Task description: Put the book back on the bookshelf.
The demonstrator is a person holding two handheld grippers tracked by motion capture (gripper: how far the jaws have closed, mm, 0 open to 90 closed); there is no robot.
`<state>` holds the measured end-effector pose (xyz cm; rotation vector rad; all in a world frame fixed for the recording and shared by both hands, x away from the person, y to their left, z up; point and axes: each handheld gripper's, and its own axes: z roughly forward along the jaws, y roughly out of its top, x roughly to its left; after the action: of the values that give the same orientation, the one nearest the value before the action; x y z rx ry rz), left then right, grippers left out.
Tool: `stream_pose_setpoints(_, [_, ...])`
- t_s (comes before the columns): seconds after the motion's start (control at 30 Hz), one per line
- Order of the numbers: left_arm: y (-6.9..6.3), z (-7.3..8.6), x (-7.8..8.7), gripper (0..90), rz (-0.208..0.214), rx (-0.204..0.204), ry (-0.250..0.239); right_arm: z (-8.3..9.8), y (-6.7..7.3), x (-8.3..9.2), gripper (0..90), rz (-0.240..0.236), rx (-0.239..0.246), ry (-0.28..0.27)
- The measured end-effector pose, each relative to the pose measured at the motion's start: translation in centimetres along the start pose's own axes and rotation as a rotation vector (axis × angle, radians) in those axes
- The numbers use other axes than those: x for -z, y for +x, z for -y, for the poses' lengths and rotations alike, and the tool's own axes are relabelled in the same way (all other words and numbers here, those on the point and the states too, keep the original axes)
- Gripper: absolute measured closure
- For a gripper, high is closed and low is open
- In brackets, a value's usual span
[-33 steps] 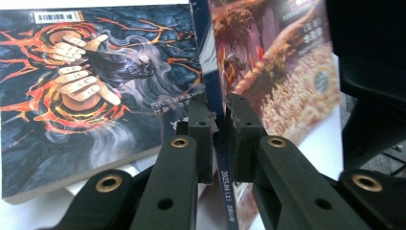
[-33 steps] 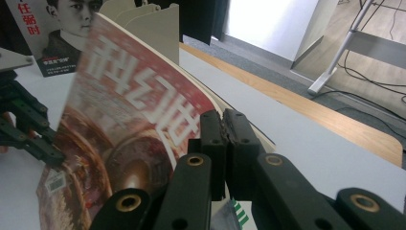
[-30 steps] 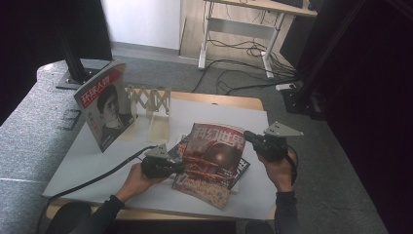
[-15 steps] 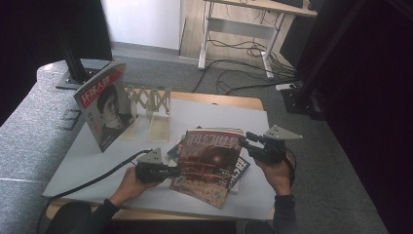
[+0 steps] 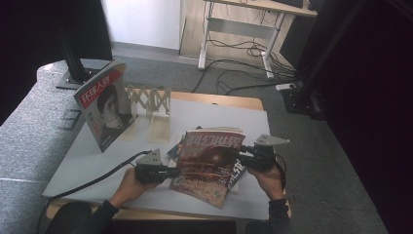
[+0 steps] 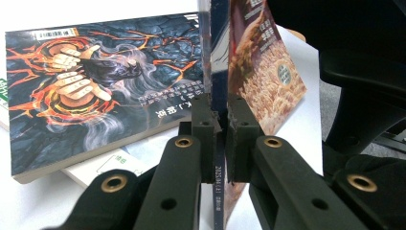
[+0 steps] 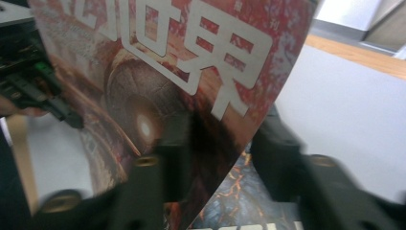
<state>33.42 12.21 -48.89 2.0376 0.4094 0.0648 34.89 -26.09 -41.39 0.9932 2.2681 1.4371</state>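
Holding the magazine (image 5: 207, 165) centre-frame, we pinch its left edge in the left gripper (image 5: 171, 171) while the right gripper (image 5: 239, 155) stands spread astride its right edge, jaws just narrowing.

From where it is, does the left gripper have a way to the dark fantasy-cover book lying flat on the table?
Probably not yet. The left gripper is shut on the spine of the red magazine, which is held tilted over the dark flame-patterned book. It would have to let go first; the book lies just beside it.
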Motion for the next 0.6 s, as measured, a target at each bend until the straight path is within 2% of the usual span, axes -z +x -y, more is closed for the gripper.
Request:
stream_pose_setpoints(0.1, [0.2, 0.0, 0.1, 84.3, 0.009, 0.009, 0.001, 0.0, 0.0, 0.4, 76.9, -0.013, -0.006, -0.028])
stream_pose_setpoints(0.23, [0.4, -0.3, 0.3, 84.2, 0.044, 0.041, 0.005, -0.3, 0.4, 0.6, 80.9, -0.013, 0.013, -0.031])
stream_pose_setpoints(0.3, [0.5, -0.5, 0.6, 84.3, 0.044, 0.047, -0.004, -0.7, 0.7, 0.7, 81.6, -0.005, 0.021, -0.046])
stream_pose_setpoints(0.5, [0.7, -1.6, 2.1, 84.7, 0.033, 0.044, -0.054, -2.7, 1.7, 1.5, 82.1, -0.003, 0.070, -0.089])
stream_pose_setpoints(0.6, [0.6, -2.6, 2.7, 84.6, 0.009, 0.013, -0.059, -4.0, 2.3, 1.8, 82.3, 0.011, 0.099, -0.101])
